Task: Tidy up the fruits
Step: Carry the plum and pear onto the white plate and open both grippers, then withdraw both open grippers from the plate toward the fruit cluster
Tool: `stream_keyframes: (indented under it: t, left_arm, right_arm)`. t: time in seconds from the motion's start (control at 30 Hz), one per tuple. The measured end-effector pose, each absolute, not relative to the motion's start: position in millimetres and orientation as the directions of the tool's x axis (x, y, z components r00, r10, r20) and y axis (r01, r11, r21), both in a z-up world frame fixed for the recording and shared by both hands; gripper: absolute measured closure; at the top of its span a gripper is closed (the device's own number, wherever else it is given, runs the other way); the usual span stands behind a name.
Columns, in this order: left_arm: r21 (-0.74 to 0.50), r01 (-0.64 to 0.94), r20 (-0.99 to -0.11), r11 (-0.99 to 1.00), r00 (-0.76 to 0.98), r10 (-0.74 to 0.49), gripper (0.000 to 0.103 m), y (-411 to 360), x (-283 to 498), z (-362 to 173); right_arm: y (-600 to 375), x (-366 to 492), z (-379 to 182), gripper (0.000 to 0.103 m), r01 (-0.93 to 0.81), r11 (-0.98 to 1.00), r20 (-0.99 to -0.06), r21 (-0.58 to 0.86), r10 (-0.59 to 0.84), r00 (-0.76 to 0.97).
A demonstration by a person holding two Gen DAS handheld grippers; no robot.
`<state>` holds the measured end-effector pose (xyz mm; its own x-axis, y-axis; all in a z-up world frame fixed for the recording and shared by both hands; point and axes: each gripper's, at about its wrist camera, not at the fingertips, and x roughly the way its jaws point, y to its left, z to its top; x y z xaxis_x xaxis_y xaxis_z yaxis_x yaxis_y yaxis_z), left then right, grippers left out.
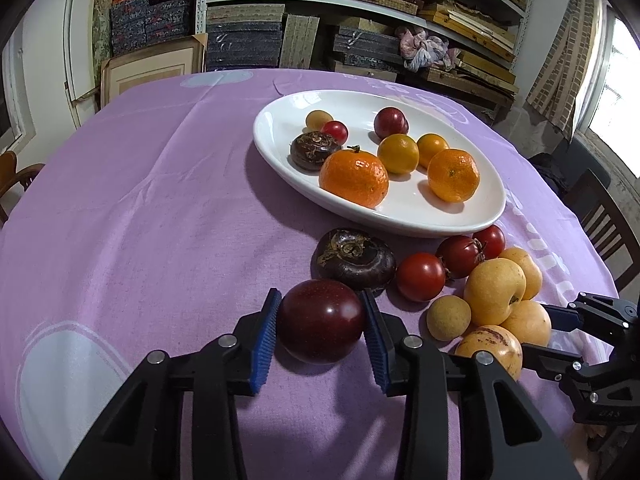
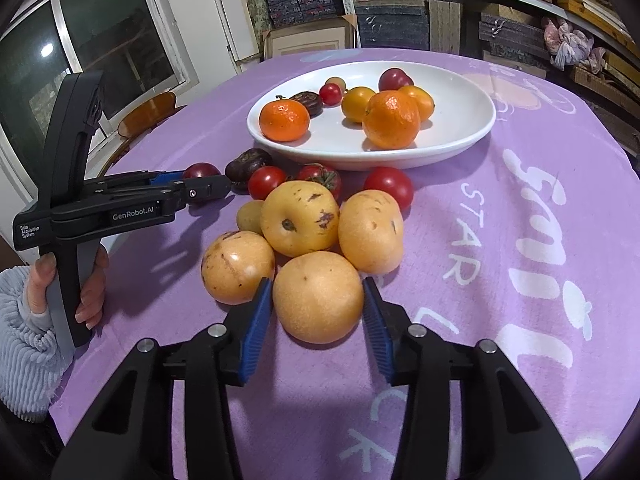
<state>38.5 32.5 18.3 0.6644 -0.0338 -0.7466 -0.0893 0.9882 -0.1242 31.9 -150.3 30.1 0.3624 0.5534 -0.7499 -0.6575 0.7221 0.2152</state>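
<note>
Your left tool (image 1: 320,330) has the dark plum (image 1: 321,321) between its blue pads, both pads against the plum's sides, so it grips it; the plum sits on the purple cloth (image 1: 140,200) of the bench, just in front of a dark flattened fruit (image 1: 354,259). Your right tool (image 2: 318,306) likewise clamps a yellow pear (image 2: 318,297), pads touching each flank, the pear at the near edge of the pile.

Around that pear lie three more yellow pears (image 2: 299,218), touching one another, and a small tan fruit (image 2: 250,215) half hidden behind them. Beyond them are three red tomatoes (image 2: 266,181); the middle one is mostly covered by a pear, so only its top and green stem show.

Further out, the white oval plate (image 1: 460,216) stands just behind the pile. It holds two mandarins (image 1: 354,178), two smaller orange fruits (image 1: 398,153), a dark plum (image 1: 390,122) with a second one behind it that you can barely make out, a small tomato, a tan fruit and another dark flattened fruit.

In the right wrist view your left hand (image 2: 90,284) in a pale ribbed sleeve holds the tool's handle; its tips are seen side-on there, and the plum is partly blocked. In the left wrist view only the right tool's fingers reach in at the edge, cut off. Shelves of stacked boxes (image 1: 248,36) fill the background.
</note>
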Motion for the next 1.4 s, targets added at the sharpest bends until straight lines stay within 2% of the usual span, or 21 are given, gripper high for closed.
stream_keyframes:
  t: [0.13,0.27,0.43,0.53,0.67,0.9,1.07,1.17,1.27,1.4]
  left_arm:
    - [-0.112,-0.094,-0.728,0.989,0.686,-0.017,0.063,29.7,30.5,24.1]
    - [-0.137,-0.071,-0.695,0.988,0.717,-0.045,0.063,26.0,29.4,50.5]
    - [-0.056,-0.032,-0.665,0.998,0.747,-0.013,0.063,17.6,60.8,101.7]
    - [-0.035,-0.018,-0.662,0.999,0.750,-0.009,0.063,14.5,96.3,120.5]
    - [-0.049,-0.016,-0.704,0.999,0.710,-0.023,0.063,16.2,155.8,115.1]
    - [-0.094,-0.068,-0.784,0.993,0.620,-0.031,0.063,32.0,245.9,72.6]
    - [-0.095,-0.072,-0.831,0.993,0.556,-0.039,0.062,33.8,273.0,47.9]
    - [-0.083,-0.072,-0.830,0.994,0.557,-0.029,0.062,33.1,274.4,45.1]
    - [-0.075,-0.064,-0.830,0.995,0.556,-0.027,0.053,31.3,273.3,46.4]
    - [-0.085,-0.081,-0.803,0.993,0.595,-0.020,0.046,37.2,255.8,63.8]
  right_arm:
    - [-157.1,24.5,37.2,0.059,-0.658,0.724,-0.730,0.206,0.562,0.389]
    - [-180.8,24.4,78.7,0.059,-0.646,0.721,-0.638,0.250,0.625,0.450]
    - [-192.4,56.9,140.3,0.059,-0.623,0.767,-0.585,0.156,0.580,0.567]
    - [-189.1,85.4,154.7,0.059,-0.602,0.788,-0.583,0.133,0.553,0.596]
    - [-170.4,123.1,133.4,0.059,-0.589,0.800,-0.632,0.112,0.515,0.579]
    - [-152.3,189.7,90.1,0.059,-0.531,0.839,-0.691,0.117,0.453,0.563]
    - [-138.7,225.9,72.3,0.059,-0.523,0.841,-0.716,0.138,0.450,0.534]
    - [-131.1,241.2,62.8,0.059,-0.517,0.843,-0.734,0.147,0.443,0.515]
    - [-127.7,250.2,55.1,0.058,-0.512,0.844,-0.748,0.160,0.442,0.495]
    - [-138.0,240.7,70.7,0.059,-0.505,0.845,-0.714,0.175,0.462,0.526]
